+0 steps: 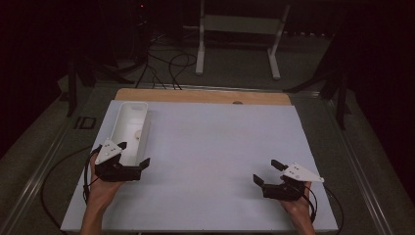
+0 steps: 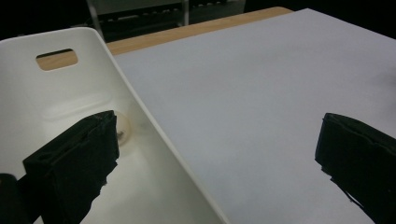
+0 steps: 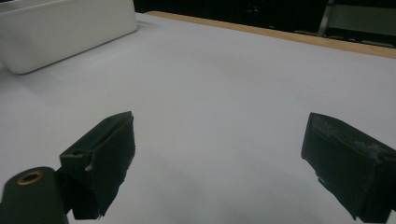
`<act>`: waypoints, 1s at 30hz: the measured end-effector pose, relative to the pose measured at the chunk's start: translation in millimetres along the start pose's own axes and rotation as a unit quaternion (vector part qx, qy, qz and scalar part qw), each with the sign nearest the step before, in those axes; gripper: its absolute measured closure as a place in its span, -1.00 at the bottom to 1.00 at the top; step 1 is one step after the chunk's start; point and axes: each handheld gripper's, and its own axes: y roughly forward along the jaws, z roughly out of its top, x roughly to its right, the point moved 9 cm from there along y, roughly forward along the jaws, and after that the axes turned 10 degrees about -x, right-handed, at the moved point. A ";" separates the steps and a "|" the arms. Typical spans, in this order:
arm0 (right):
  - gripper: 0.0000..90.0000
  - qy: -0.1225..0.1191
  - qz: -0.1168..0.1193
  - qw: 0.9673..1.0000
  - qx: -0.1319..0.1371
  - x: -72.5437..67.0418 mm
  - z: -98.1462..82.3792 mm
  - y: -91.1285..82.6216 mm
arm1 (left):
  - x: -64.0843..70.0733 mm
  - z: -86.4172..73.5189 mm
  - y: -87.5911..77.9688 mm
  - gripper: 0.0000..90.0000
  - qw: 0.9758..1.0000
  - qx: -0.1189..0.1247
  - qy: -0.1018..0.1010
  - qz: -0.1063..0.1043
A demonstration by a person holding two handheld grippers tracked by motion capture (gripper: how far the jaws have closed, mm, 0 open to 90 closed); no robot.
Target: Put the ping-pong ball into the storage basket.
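- Plainly, the left gripper (image 1: pixel 133 153) has its black jaws spread wide and holds nothing; in the high view it sits at the near end of the white bin (image 1: pixel 128 128), one jaw over the bin's inside and the other out over the table sheet (image 1: pixel 210 156)
- In the left gripper view the bin's side wall (image 2: pixel 154 140) runs between the two jaws; whether either jaw touches the bin cannot be told
- The right gripper (image 1: pixel 266 171) is also spread wide and empty, held near the right side of the sheet, well apart from the bin
- Both grippers are black with blocky, padded-looking jaws, and each has a grey three-cornered plate on top; a hand (image 1: pixel 100 193) holds the left one and another hand (image 1: pixel 298 208) the right
- The bin is long, narrow, smooth white plastic with rounded corners and a slot handle (image 2: pixel 57 59) cut in its far end
- A small, pale round thing (image 2: pixel 122 130) lies on the bin's floor; what it is cannot be told
- The sheet is pale, matte and flat, with a wooden strip (image 1: pixel 205 96) along its far edge
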 end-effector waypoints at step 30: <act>-0.79 0.000 -0.001 1.000 0.010 -0.1 3.2 -1.3 | 1.9 -15.9 -4.5 -0.99 0.999 0.053 0.012 0.004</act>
